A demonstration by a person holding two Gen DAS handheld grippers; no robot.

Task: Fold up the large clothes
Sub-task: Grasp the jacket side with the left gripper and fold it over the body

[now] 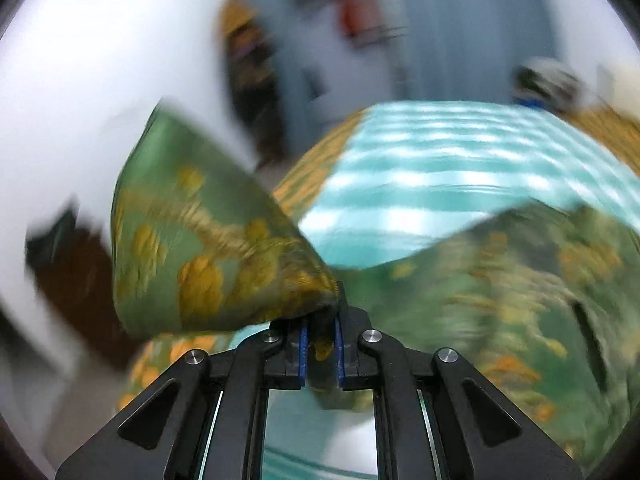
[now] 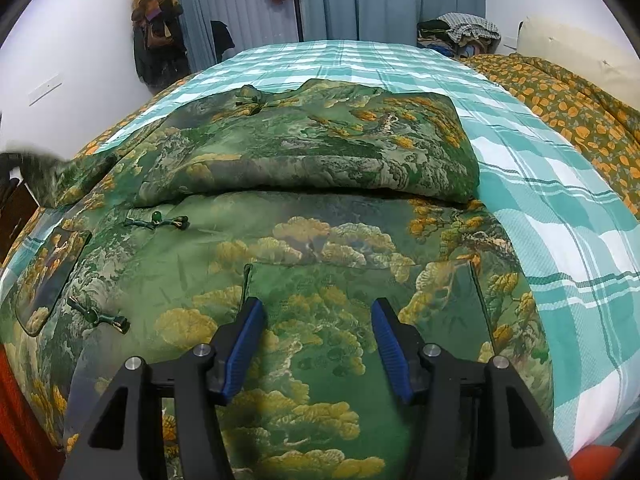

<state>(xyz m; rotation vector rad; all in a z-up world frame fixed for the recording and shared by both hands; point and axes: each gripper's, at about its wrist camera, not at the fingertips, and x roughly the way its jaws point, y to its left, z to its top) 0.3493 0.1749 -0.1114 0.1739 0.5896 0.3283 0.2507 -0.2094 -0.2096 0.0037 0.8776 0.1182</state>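
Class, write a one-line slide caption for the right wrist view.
Open right gripper hovers over a green jacket on the checked bed.

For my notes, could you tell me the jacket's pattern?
Green jacket with golden-yellow pine-tree landscape print; clearest in the right wrist view.

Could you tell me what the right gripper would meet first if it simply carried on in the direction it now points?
Most likely the green landscape-print jacket itself: the open right gripper hangs just over its front panel, and the folded-over upper part lies further along that line. Depth is hard to judge through the fisheye.
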